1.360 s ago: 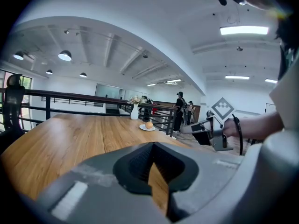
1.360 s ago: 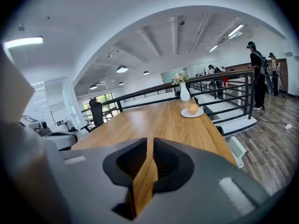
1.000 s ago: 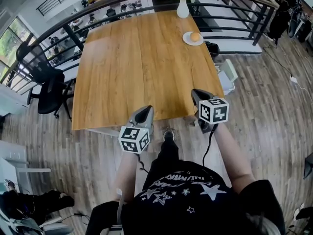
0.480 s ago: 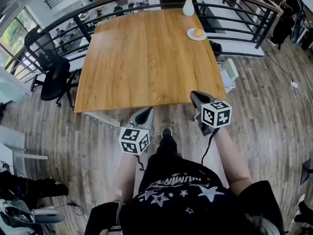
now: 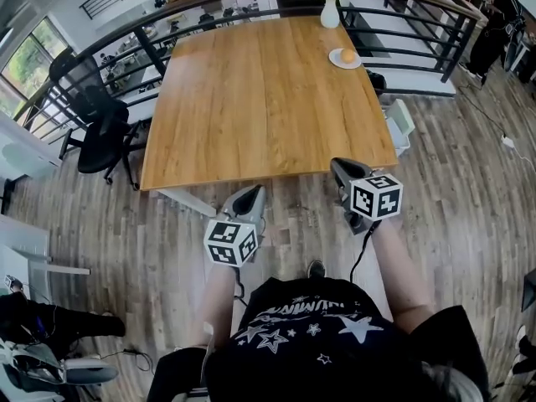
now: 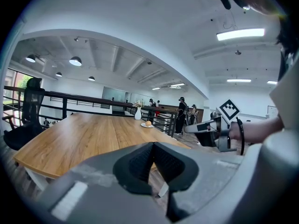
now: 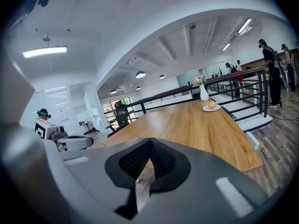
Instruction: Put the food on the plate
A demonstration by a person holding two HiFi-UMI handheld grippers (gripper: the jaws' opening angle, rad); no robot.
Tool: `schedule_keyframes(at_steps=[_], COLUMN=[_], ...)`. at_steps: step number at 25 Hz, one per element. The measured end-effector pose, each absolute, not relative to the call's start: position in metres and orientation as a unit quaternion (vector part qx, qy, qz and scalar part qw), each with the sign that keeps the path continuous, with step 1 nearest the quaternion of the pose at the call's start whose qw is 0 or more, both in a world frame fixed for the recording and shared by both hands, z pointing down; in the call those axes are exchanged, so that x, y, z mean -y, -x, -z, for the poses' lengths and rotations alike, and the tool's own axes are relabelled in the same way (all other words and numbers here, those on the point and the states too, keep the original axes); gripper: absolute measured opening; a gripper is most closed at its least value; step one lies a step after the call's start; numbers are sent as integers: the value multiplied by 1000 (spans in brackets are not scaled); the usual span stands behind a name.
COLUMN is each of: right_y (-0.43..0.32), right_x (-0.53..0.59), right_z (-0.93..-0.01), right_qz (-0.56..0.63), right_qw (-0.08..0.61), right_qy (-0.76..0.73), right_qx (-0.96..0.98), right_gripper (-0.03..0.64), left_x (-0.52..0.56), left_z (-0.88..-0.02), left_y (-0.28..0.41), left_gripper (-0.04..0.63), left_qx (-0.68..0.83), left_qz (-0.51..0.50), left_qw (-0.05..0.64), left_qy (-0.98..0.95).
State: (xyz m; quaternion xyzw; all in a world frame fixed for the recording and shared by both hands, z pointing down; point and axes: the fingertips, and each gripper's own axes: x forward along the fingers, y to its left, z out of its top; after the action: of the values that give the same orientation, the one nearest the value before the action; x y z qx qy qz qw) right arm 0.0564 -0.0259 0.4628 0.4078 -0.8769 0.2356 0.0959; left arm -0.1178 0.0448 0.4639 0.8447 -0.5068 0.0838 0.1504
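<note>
Your left claw [image 5: 253, 193] and right claw [image 5: 339, 166] are both closed with nothing in them, held just off the near edge of the light wooden surface [image 5: 268, 99]. The round orange food [image 5: 347, 55] sits on the small white plate [image 5: 355, 63] at the far right corner, near the white flower vase [image 5: 330, 15].

Too small to identify: the round orange food [image 5: 347, 55] on the plate [image 5: 337, 61] at the surface's [image 5: 260, 99] far right corner. Blurred to a pale smudge: flowers in the vase [image 5: 330, 15]. Cut off by the bottom edge: the person's torso [image 5: 318, 342]. Mere dark figures in the left gripper view: distant people [image 6: 181, 115].
</note>
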Motion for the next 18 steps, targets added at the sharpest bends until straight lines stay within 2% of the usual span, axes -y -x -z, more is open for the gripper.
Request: schedule_keyframes(at_steps=[11,18], right_y=[26,31], right_x=[-27,-60], right_z=[-460,-464], right_qz=[-237,-244], right_qw=[90,88], right_qy=[-426,-458], right_qx=[868,850], right_gripper=[2,2], left_x=[-86,-112], left_z=[-465,-474], left_y=[205,218], left_gripper=[0,0], left_qx=[493,469], left_qz=[-82,-78], left_qw=[162,169], left_qy=[-851,-863])
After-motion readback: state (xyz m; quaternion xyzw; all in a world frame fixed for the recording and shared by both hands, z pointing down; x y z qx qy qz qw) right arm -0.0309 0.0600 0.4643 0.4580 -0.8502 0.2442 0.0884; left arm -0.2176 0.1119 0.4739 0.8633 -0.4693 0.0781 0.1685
